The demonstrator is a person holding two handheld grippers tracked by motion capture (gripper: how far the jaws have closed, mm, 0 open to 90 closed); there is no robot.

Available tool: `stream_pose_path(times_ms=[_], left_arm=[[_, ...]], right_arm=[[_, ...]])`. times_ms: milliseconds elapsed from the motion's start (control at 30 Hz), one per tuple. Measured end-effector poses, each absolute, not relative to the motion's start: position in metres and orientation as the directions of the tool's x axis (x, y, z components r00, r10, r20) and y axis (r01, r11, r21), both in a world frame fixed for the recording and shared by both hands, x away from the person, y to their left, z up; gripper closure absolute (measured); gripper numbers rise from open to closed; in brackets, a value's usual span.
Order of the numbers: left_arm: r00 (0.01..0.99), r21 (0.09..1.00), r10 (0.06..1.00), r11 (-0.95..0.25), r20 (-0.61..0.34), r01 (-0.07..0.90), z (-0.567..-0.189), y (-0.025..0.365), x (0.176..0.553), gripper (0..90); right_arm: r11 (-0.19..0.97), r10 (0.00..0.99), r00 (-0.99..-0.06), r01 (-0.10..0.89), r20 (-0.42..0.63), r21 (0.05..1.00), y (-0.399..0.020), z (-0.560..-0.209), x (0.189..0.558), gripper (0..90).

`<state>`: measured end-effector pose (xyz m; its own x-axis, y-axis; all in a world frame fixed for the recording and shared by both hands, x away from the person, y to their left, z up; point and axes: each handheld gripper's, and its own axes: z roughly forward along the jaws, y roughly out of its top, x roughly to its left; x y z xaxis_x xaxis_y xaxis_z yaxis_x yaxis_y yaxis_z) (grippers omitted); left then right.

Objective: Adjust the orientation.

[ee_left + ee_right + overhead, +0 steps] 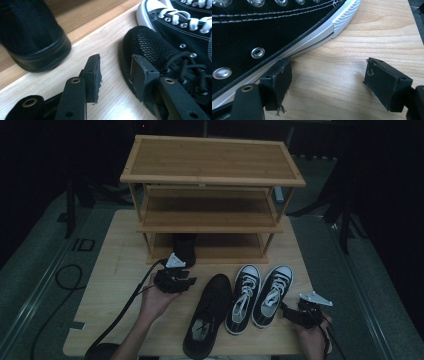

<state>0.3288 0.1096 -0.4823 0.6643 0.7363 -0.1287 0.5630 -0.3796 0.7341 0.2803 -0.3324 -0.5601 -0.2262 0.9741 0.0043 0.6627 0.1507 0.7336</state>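
A three-tier wooden shoe rack (212,175) stands at the back of the table. One black shoe (184,247) (30,37) sits on its bottom shelf. A black mesh shoe (210,315) (150,47) lies on the table beside a pair of black-and-white sneakers (260,295) (185,22). My left gripper (190,282) (115,72) hovers open between the shelved shoe and the mesh shoe's toe, with nothing between its jaws. My right gripper (286,310) (329,72) is open, low at the right sneaker's (262,30) outer side, one pad against the white sole edge.
The wooden table (115,270) has bare room to the left of the shoes and on the right edge (387,30). Cables (65,275) trail over the grey floor on the left. The rack's upper two shelves carry nothing.
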Motion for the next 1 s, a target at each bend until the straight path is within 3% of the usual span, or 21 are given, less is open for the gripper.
stream_pose_path(times_ms=[233,400,733,1000], left_arm=[[0.703,0.752,0.701,-0.401,-0.116,0.524,-0.468,0.100,0.326,72.4],[0.714,0.761,0.690,-0.399,-0.119,0.513,-0.463,0.094,0.326,90.0],[0.779,0.730,0.609,-0.465,-0.146,0.500,-0.464,0.067,0.328,89.7],[0.812,0.698,0.568,-0.526,-0.136,0.485,-0.470,0.050,0.330,82.5]], right_arm=[[0.150,0.974,-0.225,0.663,0.005,0.734,-0.332,-0.560,0.280,21.7],[0.154,0.974,-0.228,0.661,0.001,0.734,-0.333,-0.560,0.280,21.8],[0.153,0.974,-0.227,0.662,0.002,0.734,-0.333,-0.560,0.280,21.8],[0.154,0.974,-0.228,0.661,0.001,0.734,-0.333,-0.560,0.280,21.7]])
